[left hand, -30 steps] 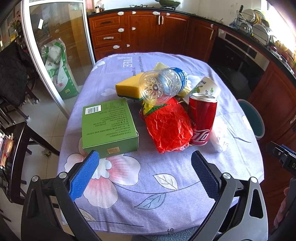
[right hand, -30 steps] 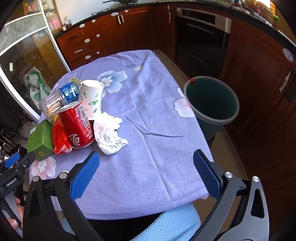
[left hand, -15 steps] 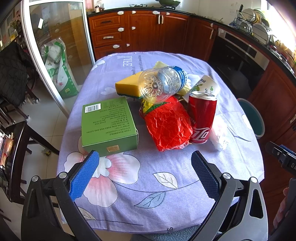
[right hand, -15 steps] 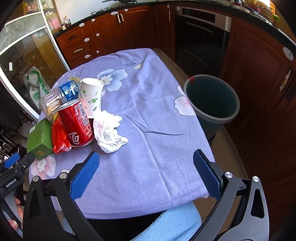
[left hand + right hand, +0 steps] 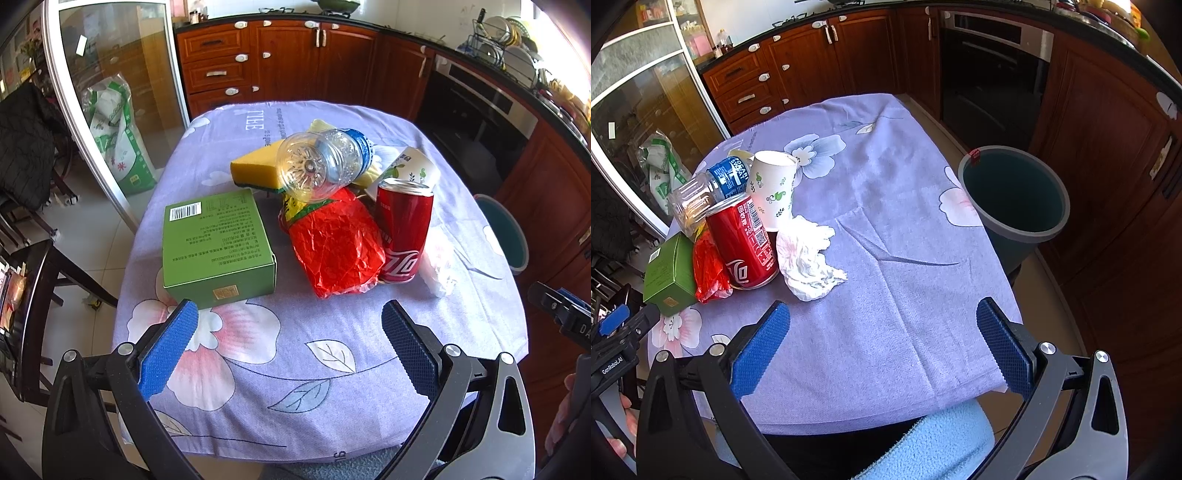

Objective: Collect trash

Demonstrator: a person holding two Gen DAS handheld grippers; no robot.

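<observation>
Left gripper (image 5: 288, 343): jaws spread wide, nothing between the blue pads; poised over the near edge of the table, aimed at the pile, probably to keep every piece in reach before choosing one.
Right gripper (image 5: 882, 343): likewise wide open and empty; hovering over the bare stretch of cloth between pile and bin, likely so a grab and a carry to the bin stay short.
Trash pile: clustered on the far-left part of the table (image 5: 905, 258), pieces touching or leaning on one another.
Green box (image 5: 216, 242): lying flat at the pile's left edge, nearest the left gripper; broad and rigid, probably too wide for an easy pinch across its face.
Red wrapper (image 5: 332, 245): crumpled between box and can, touching the can.
Red can (image 5: 404, 230): upright, just beside the wrapper, with the tissue at its other side.
Plastic bottle (image 5: 323, 162): on its side, base toward the left camera, propped on the sponge and wrapper; apt to roll if its supports get pulled first.
Yellow sponge (image 5: 255, 168): behind the box, under the bottle.
Paper cup (image 5: 772, 194): behind the can, mouth tilted up.
White tissue (image 5: 809, 258): loose wad on the cloth, nearest the right gripper; soft, an easy first pinch.
Trash bin (image 5: 1052, 230): on the floor just beside the table's right edge, open-topped, apparently empty.
Progress: nothing collected yet, judging by the pile intact on the table.
</observation>
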